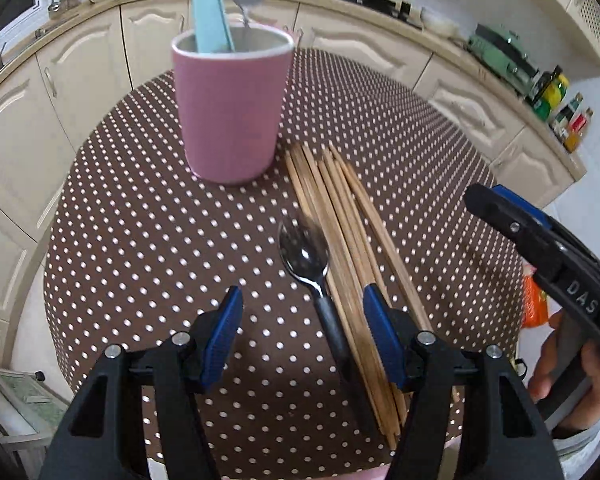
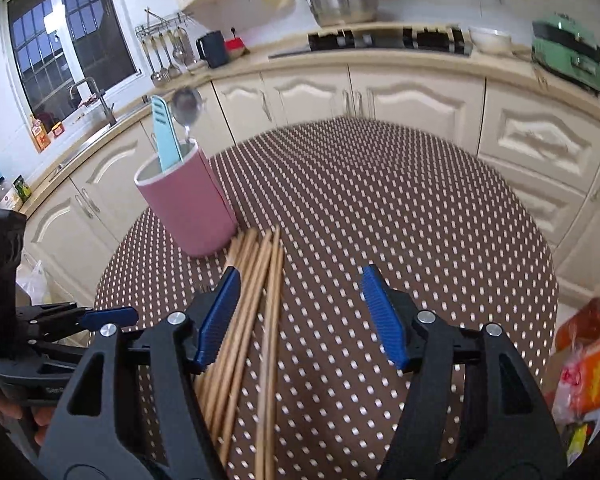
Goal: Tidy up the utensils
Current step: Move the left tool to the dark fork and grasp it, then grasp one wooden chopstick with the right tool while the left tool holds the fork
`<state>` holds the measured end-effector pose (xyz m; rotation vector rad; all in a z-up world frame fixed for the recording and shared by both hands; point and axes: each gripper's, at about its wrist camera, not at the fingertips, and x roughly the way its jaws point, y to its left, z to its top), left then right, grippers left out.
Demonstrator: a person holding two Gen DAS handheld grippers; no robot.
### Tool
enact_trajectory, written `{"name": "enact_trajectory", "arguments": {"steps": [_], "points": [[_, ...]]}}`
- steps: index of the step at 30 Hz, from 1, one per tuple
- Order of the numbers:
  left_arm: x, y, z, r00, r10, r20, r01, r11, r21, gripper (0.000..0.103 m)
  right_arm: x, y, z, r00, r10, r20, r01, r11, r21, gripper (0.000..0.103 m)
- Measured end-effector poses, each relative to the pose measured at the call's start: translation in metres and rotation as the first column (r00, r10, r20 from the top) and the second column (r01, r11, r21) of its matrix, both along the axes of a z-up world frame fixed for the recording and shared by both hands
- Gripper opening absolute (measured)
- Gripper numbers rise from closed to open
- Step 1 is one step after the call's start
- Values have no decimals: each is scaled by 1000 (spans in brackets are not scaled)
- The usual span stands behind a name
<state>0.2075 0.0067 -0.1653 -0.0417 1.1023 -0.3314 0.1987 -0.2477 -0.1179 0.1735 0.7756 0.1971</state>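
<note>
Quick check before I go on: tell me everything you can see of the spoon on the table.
The spoon has a shiny metal bowl, facing up, and a dark grey handle that looks like plastic. It lies flat on the dotted tablecloth, bowl towards the pink cup, handle towards the camera. Its right side lies against the chopsticks, seemingly touching them. The handle sits between the open jaws of the left hand-held gripper, nearer the right finger; neither pad touches it. Its end is hidden. The right wrist view does not show it.
</note>
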Motion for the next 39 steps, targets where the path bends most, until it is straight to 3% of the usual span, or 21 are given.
{"name": "enact_trajectory", "arguments": {"steps": [2, 3, 5, 14, 20, 22, 23, 24, 26, 33, 35, 39], "points": [[0, -4, -8, 1000, 8, -10, -8, 1000, 12, 61, -2, -3, -5, 1000, 6, -19, -6, 1000, 7, 63], [0, -5, -10, 1000, 10, -16, -10, 1000, 14, 53, -4, -5, -7, 1000, 10, -27, -9, 1000, 9, 63], [1, -8, -17, 999, 14, -42, -13, 1000, 14, 48, -6, -6, -11, 999, 14, -39, -14, 1000, 10, 63], [7, -13, -31, 998, 40, -47, -38, 998, 41, 47, -9, -8, -16, 998, 20, -61, -19, 1000, 21, 64], [18, -28, -33, 999, 49, -15, -47, 992, 116, 45, -5, -6, -19, 996, 28, -82, -27, 999, 18, 65], [22, -33, -33, 999, 53, 2, -52, 987, 152, 37, -3, -4, -20, 995, 36, -97, -35, 999, 7, 65], [24, -33, -33, 998, 59, 12, -60, 983, 172, 27, -1, -3, -20, 993, 41, -108, -42, 999, -2, 65], [26, -31, -33, 998, 63, 14, -64, 983, 170, 18, 1, -2, -21, 992, 48, -118, -49, 999, -10, 65], [29, -27, -32, 997, 73, 7, -73, 986, 150, 13, 7, 1, -22, 986, 57, -154, -63, 998, -33, 65], [27, 2, -26, 989, 146, 27, -147, 989, 31, 11, 30, 22, -30, 957, 100, -270, -144, 978, -148, 63], [25, 8, -24, 988, 153, 33, -154, 988, 27, 11, 37, 27, -35, 946, 114, -305, -168, 973, -158, 48], [21, 18, -20, 986, 161, 35, -162, 987, 21, 11, 46, 35, -42, 932, 107, -345, -182, 964, -193, 41]]}}
